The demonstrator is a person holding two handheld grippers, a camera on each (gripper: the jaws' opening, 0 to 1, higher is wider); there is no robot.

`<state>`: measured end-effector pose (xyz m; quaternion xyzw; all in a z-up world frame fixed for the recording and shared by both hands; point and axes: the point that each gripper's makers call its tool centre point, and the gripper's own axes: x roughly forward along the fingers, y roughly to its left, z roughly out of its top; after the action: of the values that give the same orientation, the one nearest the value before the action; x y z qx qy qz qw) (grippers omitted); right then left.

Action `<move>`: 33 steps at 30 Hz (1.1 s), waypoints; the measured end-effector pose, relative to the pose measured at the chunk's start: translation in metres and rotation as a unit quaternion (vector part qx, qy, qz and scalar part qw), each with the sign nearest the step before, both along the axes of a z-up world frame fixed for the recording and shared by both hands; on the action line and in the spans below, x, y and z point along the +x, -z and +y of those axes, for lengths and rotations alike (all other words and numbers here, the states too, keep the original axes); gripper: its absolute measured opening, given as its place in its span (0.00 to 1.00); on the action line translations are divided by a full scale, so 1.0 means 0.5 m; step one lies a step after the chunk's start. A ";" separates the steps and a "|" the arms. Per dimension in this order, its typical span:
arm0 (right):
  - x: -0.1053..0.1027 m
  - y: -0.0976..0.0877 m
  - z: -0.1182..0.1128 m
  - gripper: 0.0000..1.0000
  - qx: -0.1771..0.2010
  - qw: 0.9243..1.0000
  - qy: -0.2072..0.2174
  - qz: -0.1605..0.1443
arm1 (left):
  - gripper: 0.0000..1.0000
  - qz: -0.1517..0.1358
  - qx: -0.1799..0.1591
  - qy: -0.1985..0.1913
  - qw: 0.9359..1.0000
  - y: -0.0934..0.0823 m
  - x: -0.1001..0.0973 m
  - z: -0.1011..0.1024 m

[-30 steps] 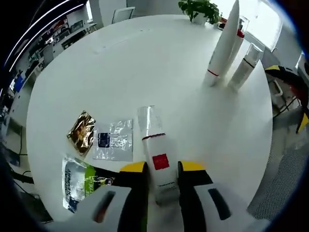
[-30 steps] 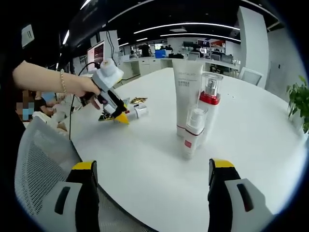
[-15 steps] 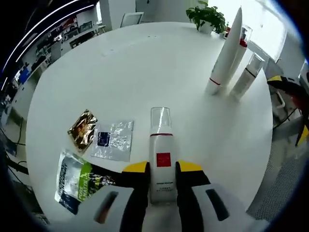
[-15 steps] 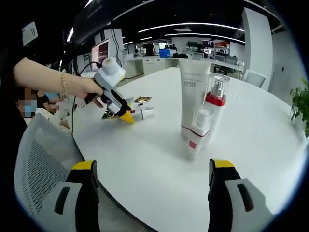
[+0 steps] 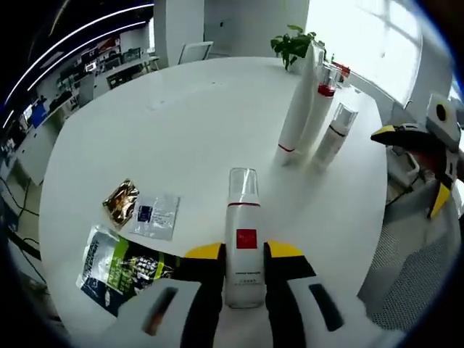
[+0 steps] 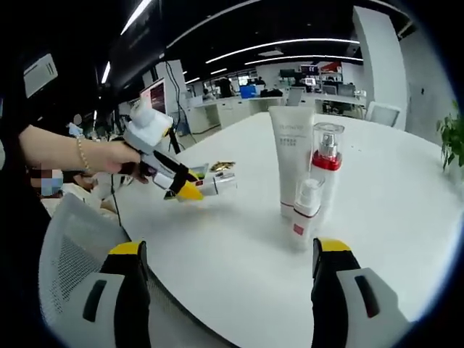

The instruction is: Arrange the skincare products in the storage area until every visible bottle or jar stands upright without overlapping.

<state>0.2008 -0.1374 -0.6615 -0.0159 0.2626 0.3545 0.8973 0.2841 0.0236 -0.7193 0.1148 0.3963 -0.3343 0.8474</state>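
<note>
On the round white table point(image 5: 181, 123), seen from the left gripper view, three flat sachets lie at the left: a green and dark packet point(image 5: 119, 268) nearest the edge, a gold foil sachet point(image 5: 120, 203) beyond it, and a clear sachet with a dark label point(image 5: 154, 215) just beside the gold one. At the middle, the left gripper point(image 5: 243, 254) is clamped on a white pump bottle point(image 5: 243, 239) with a red square label and a clear cap, its yellow-tipped jaws pressing both sides of the body. Right of that and further back, three products stand upright close together: a tall white tube point(image 5: 295, 109), a bottle with a red collar point(image 5: 319, 105) and a small white bottle point(image 5: 332, 138). A potted plant point(image 5: 292, 45) sits at the far edge. At the right edge the right gripper point(image 6: 228, 257) shows in part; in the right gripper view its jaws stand wide apart with nothing between them, over the table's near edge.
</note>
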 end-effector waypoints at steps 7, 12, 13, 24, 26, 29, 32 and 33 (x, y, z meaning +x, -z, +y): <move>-0.006 -0.012 0.031 0.91 0.039 0.999 -0.009 0.005 | 0.25 -0.036 -0.033 0.009 0.999 -0.061 -0.039 -0.030; -0.007 -0.043 0.071 0.88 0.098 0.995 -0.013 0.011 | 0.25 -0.070 -0.063 0.018 0.995 -0.117 -0.077 -0.055; -0.006 -0.050 0.078 0.87 0.111 0.994 -0.013 0.012 | 0.25 -0.076 -0.067 0.021 0.995 -0.126 -0.083 -0.060; -0.004 -0.112 0.146 0.83 0.235 0.971 0.001 0.036 | 0.25 -0.111 -0.079 0.037 0.990 -0.182 -0.155 -0.080; -0.013 -0.112 0.160 0.81 0.240 0.970 -0.003 0.043 | 0.25 -0.116 -0.081 0.037 0.989 -0.187 -0.163 -0.082; -0.023 -0.112 0.175 0.77 0.258 0.964 -0.007 0.057 | 0.25 -0.125 -0.098 0.041 0.987 -0.202 -0.180 -0.095; -0.030 -0.121 0.189 0.76 0.284 0.956 -0.004 0.066 | 0.25 -0.125 -0.104 0.042 0.986 -0.200 -0.190 -0.100; -0.030 -0.121 0.189 0.76 0.287 0.956 -0.003 0.068 | 0.25 -0.126 -0.104 0.042 0.986 -0.200 -0.194 -0.102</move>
<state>0.1858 -0.0428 -0.6010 0.2652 0.2100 0.4177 0.8433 0.1874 -0.0275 -0.6194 0.0834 0.2445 -0.3920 0.8829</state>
